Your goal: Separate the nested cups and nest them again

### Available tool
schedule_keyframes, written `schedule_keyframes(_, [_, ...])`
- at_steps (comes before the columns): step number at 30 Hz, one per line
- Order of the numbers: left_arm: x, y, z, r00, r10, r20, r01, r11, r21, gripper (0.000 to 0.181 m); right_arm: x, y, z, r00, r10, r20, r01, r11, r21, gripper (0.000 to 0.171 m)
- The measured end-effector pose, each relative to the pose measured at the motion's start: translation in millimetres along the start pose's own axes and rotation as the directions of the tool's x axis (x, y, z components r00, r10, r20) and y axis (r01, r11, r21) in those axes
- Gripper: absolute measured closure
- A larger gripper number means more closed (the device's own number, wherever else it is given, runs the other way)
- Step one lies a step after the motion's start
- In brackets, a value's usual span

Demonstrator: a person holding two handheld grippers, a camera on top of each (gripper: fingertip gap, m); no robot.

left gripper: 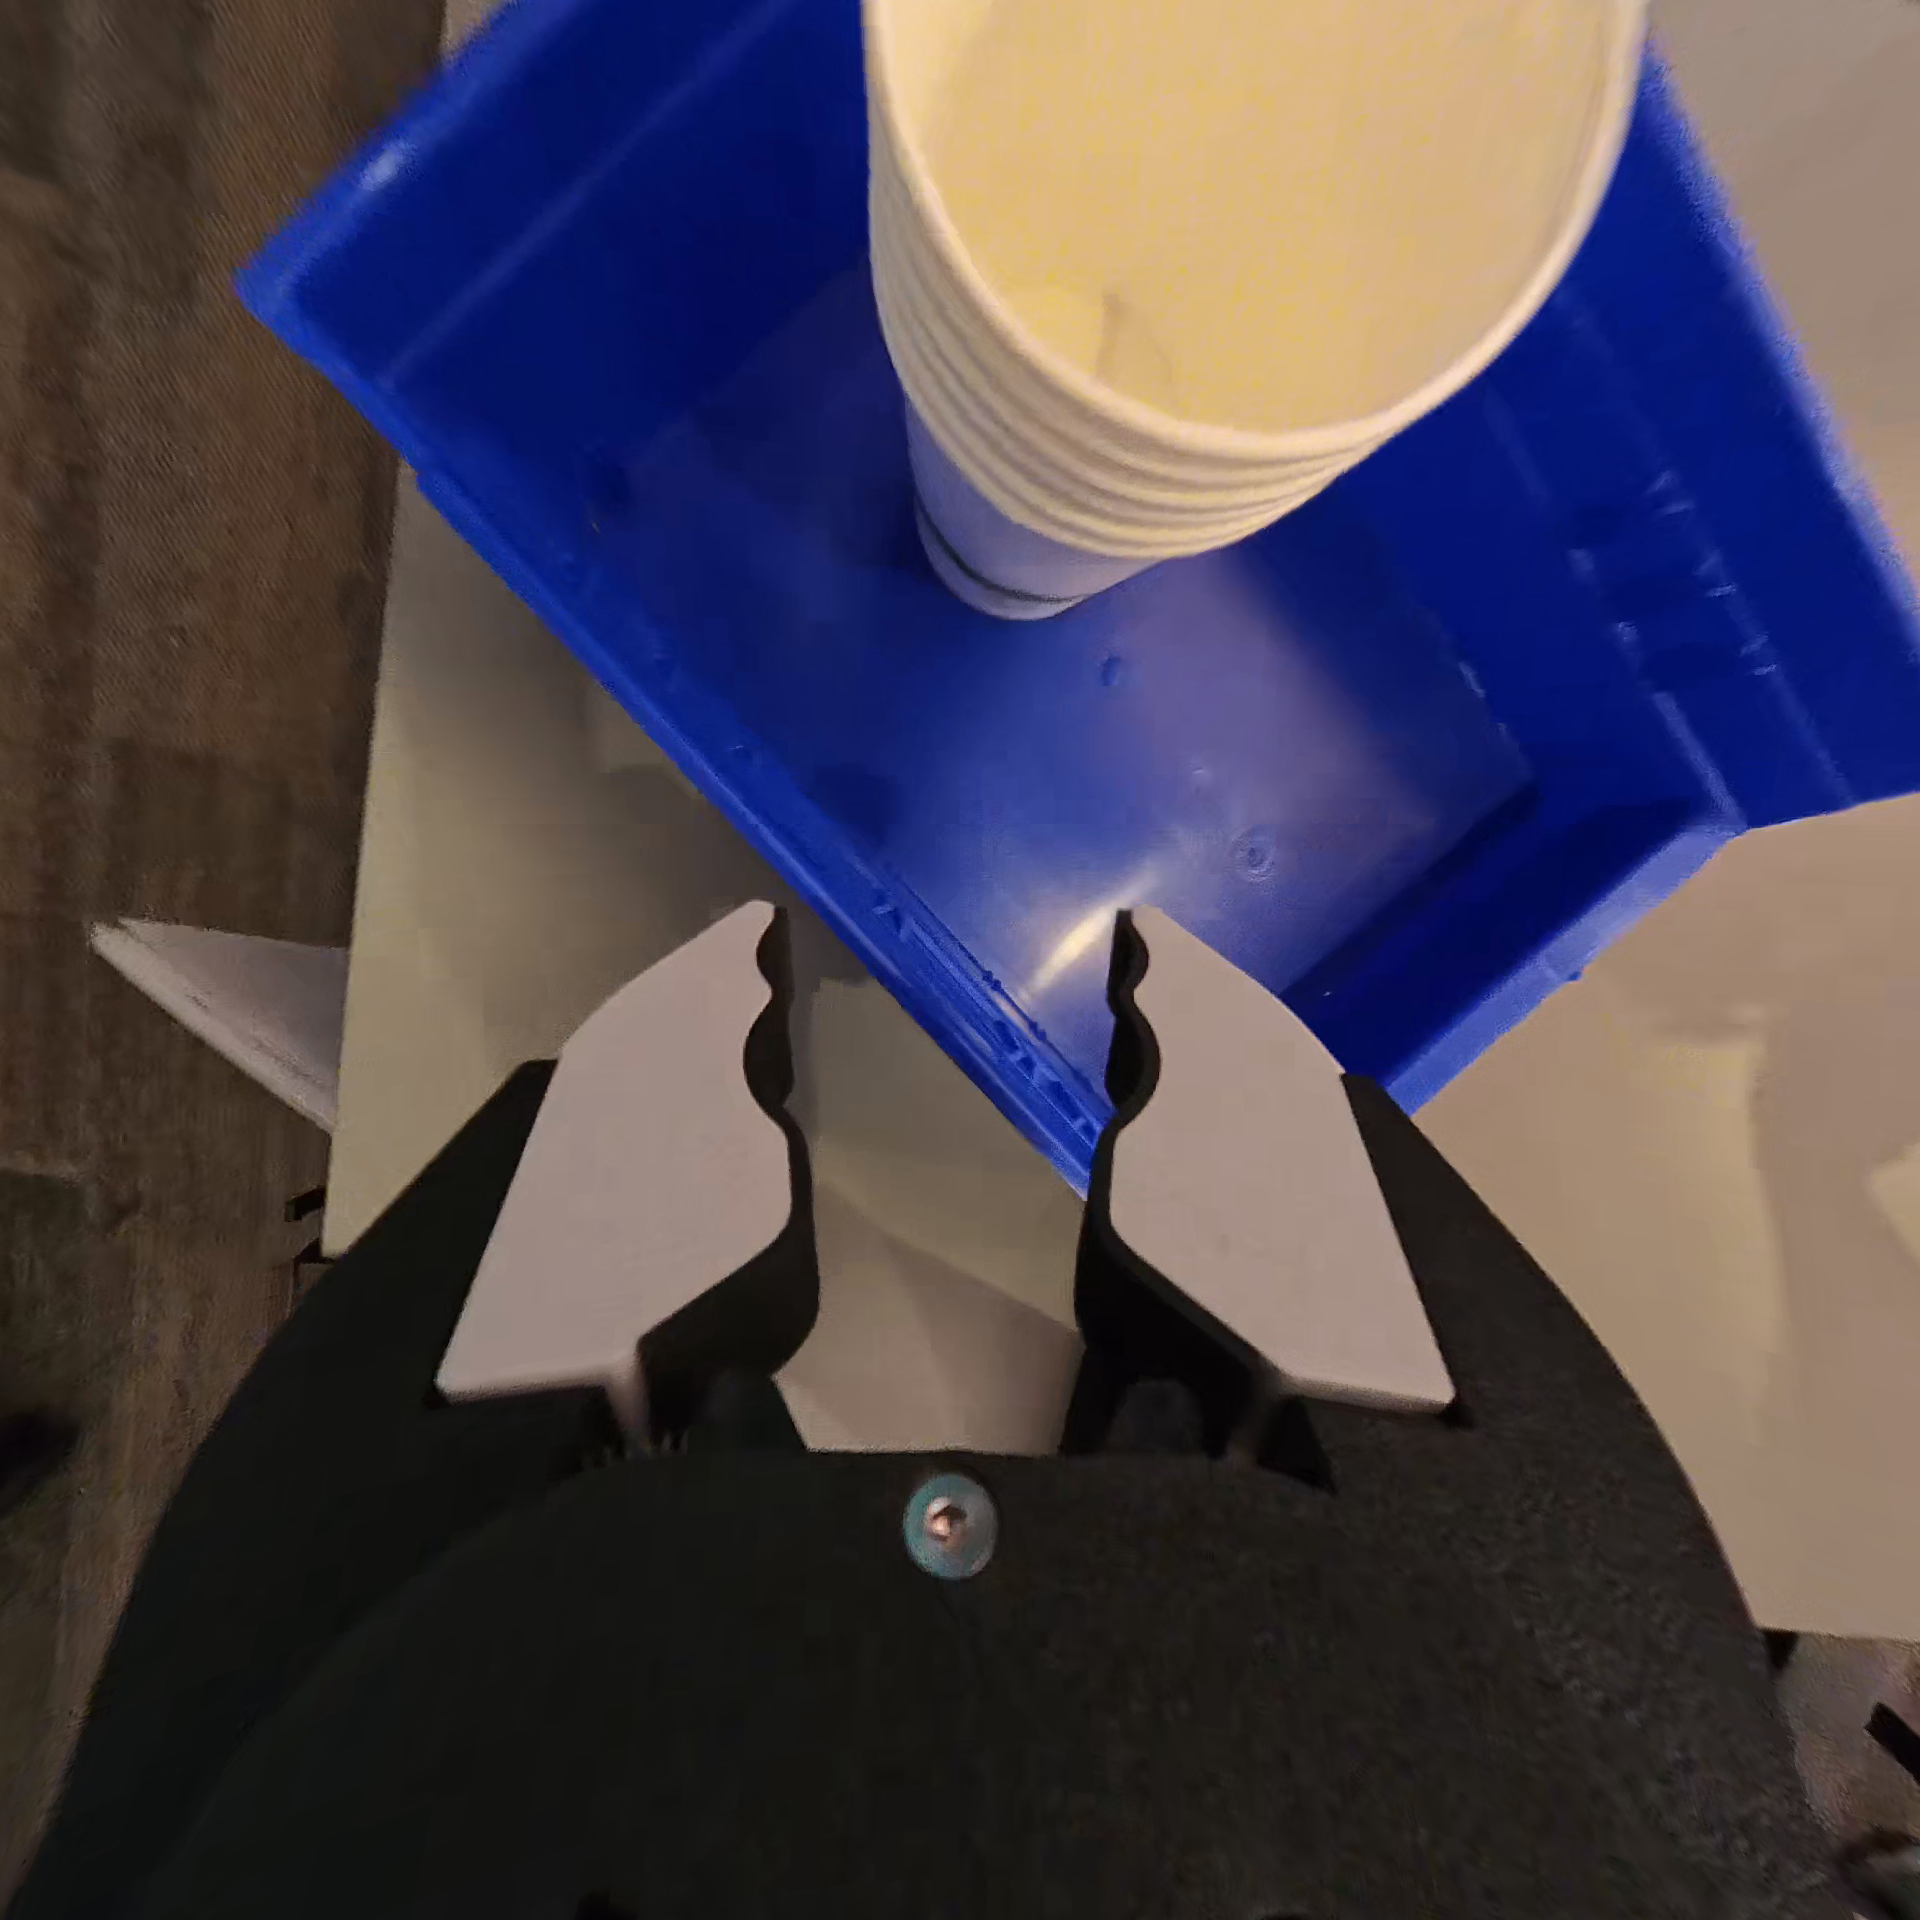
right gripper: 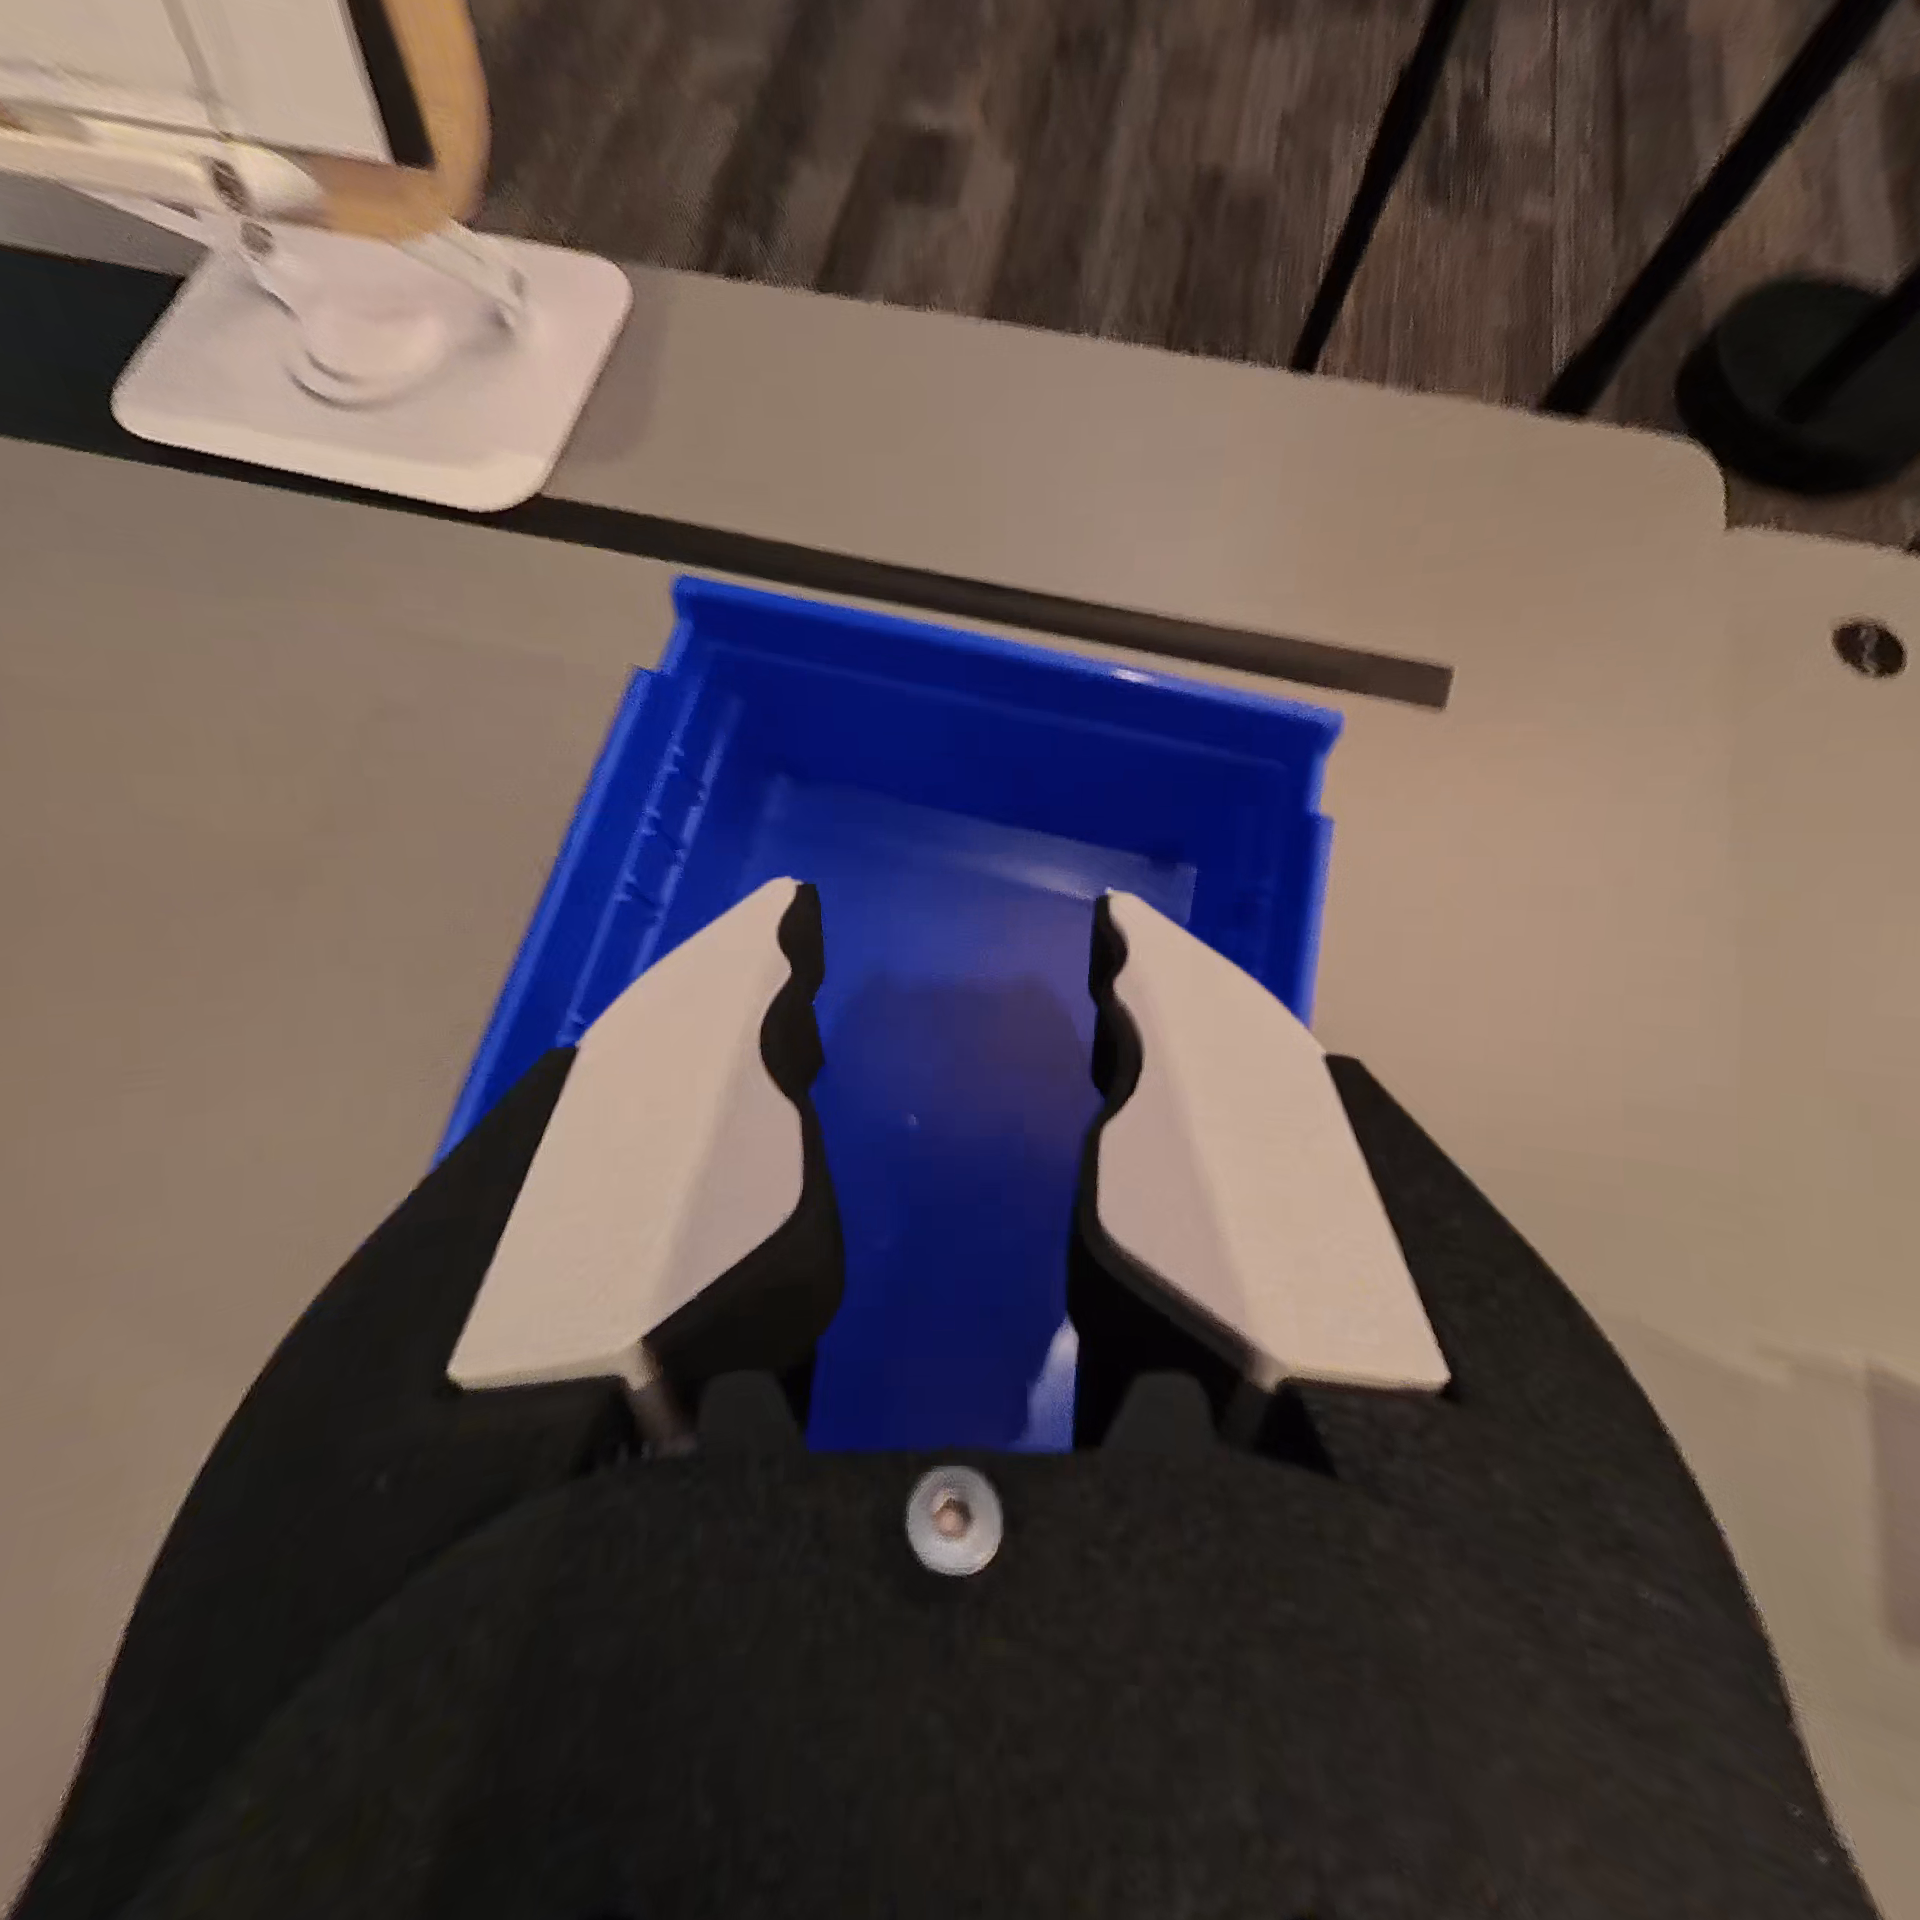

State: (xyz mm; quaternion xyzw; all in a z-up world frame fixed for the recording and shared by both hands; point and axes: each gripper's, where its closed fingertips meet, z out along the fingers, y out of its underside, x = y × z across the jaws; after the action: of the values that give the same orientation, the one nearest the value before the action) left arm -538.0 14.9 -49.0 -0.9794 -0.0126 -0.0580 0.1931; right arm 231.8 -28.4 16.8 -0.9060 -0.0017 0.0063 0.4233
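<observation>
A stack of several nested white paper cups (left gripper: 1195, 260) stands upright inside a blue plastic bin (left gripper: 727, 499), near its far end in the left wrist view. My left gripper (left gripper: 948, 920) is open and empty, above the bin's near rim, well short of the cups. My right gripper (right gripper: 951, 894) is open and empty, hovering over the blue bin (right gripper: 997, 727) and looking down into its bare floor. The cups do not show in the right wrist view.
The bin sits on a light grey table (right gripper: 312, 779). A white stand with a square base (right gripper: 374, 384) is at the table's far left. Black stand legs (right gripper: 1808, 384) rise beyond the far right corner. Wood-look floor (left gripper: 156, 520) lies past the table edge.
</observation>
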Motion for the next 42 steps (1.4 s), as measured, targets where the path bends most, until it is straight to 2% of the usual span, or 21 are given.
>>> schedule_keyframes(7, [-5, 27, 35, 1.000, -0.007, 0.010, 0.009, 0.974, -0.225, 0.123, -57, -35, -15, 0.992, -0.115, 0.057, 0.105, 0.981, 0.162, 0.122])
schedule_keyframes(10, [0, 31, 44, 1.000, 0.000, -0.012, -0.003, 0.962, -0.274, 0.125, -76, -46, -16, 0.983, -0.159, 0.095, 0.140, 0.974, 0.181, 0.122])
schedule_keyframes(14, [0, 30, 47, 1.000, 0.019, -0.007, -0.020, 0.956, -0.294, 0.127, -83, -52, -14, 0.976, -0.205, 0.079, 0.187, 0.964, 0.188, 0.122])
schedule_keyframes(18, [-1, 15, 53, 0.998, 0.057, -0.003, -0.056, 0.963, -0.264, 0.143, -83, -46, -7, 0.971, -0.227, 0.071, 0.212, 0.962, 0.171, 0.122])
schedule_keyframes(23, [-3, -13, 67, 0.971, 0.221, 0.085, -0.198, 0.955, -0.220, 0.168, -89, -35, 8, 0.963, -0.251, 0.095, 0.240, 0.964, 0.116, 0.122])
schedule_keyframes(35, [20, -69, 92, 0.857, 0.510, 0.078, -0.506, 0.860, -0.064, 0.165, -104, -27, 23, 0.939, -0.323, 0.117, 0.315, 0.946, 0.077, 0.123])
schedule_keyframes(42, [26, -71, 93, 0.851, 0.523, 0.045, -0.522, 0.853, -0.024, 0.167, -108, -19, 35, 0.933, -0.332, 0.138, 0.329, 0.943, 0.040, 0.123])
